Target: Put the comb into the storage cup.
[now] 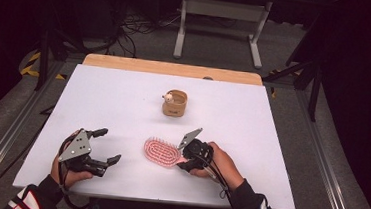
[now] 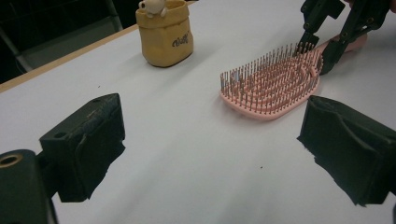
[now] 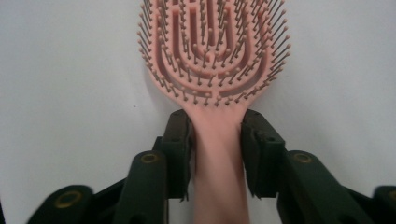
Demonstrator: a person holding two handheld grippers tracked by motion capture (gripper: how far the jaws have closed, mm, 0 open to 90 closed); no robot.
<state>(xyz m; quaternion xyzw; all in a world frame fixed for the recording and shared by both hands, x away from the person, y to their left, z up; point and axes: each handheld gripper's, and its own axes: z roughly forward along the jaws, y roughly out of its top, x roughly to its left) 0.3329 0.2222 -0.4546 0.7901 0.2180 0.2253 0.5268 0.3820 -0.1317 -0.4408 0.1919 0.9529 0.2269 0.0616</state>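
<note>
**Right gripper clamped on the hairbrush handle; left gripper idle and wide**

High view. A white, matte table top (image 1: 123, 109) with a wooden far edge fills the middle of the frame. The pink hairbrush (image 1: 161, 152) lies flat just below centre, its oval head pointing to the upper left and its handle running to the lower right. The right gripper (image 1: 183, 161), carrying a grey three-cornered plate, meets that handle; the right hand (image 1: 219, 163) holds it from the lower right. At lower left, the left gripper (image 1: 106, 147) rests on the table with its jaws spread wide and nothing between them, held by the left hand (image 1: 68, 170). A small tan pot (image 1: 175, 103) with a pale figure on its rim stands above centre, well apart from the brush.

Left gripper view. Two black, rough-padded jaws stand far apart at the lower corners over bare table. The brush (image 2: 273, 84) lies at upper right, bristles up: a vented, looped plastic bed set with thin ball-tipped pins. The pot (image 2: 164, 35), yellow-tan with dark lettering, stands at upper left.

Right gripper view. The smooth pink handle runs up the centre between the jaws, which sit narrow, pads touching both sides of it at the neck. The oval head (image 3: 214, 51) fills the top centre.
</note>
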